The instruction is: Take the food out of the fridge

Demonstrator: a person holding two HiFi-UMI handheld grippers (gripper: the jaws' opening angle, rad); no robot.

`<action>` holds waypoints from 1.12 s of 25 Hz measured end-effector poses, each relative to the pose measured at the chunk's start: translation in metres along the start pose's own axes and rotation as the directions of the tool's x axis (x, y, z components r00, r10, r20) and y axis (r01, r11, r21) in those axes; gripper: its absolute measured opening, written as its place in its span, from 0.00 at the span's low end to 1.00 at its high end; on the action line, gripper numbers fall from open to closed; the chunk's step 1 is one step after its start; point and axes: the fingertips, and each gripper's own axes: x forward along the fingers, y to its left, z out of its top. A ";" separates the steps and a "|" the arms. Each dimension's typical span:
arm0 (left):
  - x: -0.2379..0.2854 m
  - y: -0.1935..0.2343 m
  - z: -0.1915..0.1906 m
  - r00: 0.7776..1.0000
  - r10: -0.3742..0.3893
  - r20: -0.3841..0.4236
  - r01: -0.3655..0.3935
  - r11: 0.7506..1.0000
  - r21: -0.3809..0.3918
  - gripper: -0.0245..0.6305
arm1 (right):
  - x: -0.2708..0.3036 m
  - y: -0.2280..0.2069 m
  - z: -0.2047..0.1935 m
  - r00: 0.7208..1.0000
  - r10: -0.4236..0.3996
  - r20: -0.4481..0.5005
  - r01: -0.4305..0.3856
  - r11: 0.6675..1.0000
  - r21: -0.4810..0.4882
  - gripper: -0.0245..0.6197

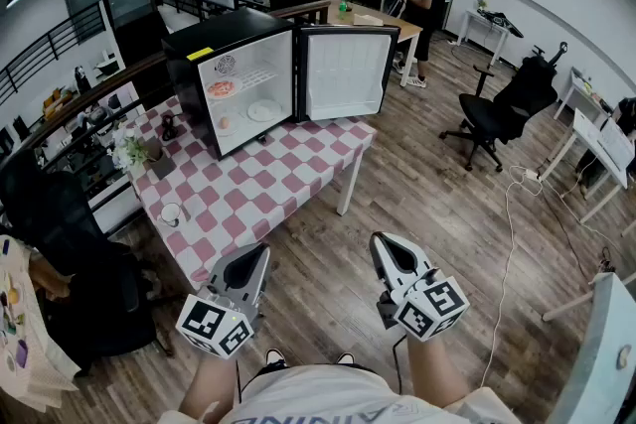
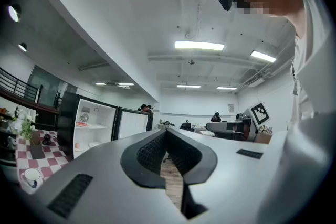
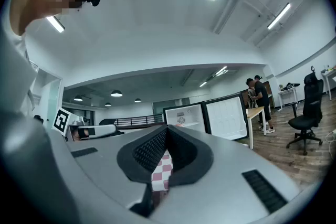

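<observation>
While food [image 1: 222, 89] lies in fridge [image 1: 234, 33], right claw [image 1: 386, 246] hovers afar

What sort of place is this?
Likely an open-plan office or lab, not a kitchen: desks and a black office chair stand on wood flooring, and the mini fridge sits open on a checkered table.
</observation>
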 end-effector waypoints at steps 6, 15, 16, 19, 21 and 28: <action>0.002 -0.001 -0.003 1.000 -0.006 -0.003 0.006 1.000 0.004 0.05 | 0.004 0.001 -0.003 1.000 0.009 -0.009 -0.009 1.000 -0.008 0.07; -0.002 0.004 -0.002 1.000 0.007 -0.001 -0.007 1.000 0.002 0.05 | 0.007 0.007 0.002 0.998 0.059 0.038 -0.061 0.996 0.062 0.07; -0.002 0.005 -0.002 1.000 0.007 0.000 -0.007 1.000 0.001 0.05 | 0.008 0.008 0.003 0.997 0.069 0.046 -0.072 0.995 0.073 0.07; -0.001 0.006 -0.002 1.000 0.006 0.000 -0.006 1.000 -0.002 0.05 | 0.010 0.009 0.003 0.996 0.073 0.042 -0.076 0.994 0.078 0.07; -0.001 0.007 -0.002 1.000 0.004 -0.001 -0.004 1.000 -0.009 0.05 | 0.011 0.010 0.002 0.996 0.079 0.043 -0.082 0.993 0.083 0.07; -0.010 0.030 -0.005 1.000 0.007 0.006 -0.007 1.000 -0.023 0.05 | 0.032 0.023 -0.004 0.996 0.085 0.030 -0.087 0.992 0.088 0.07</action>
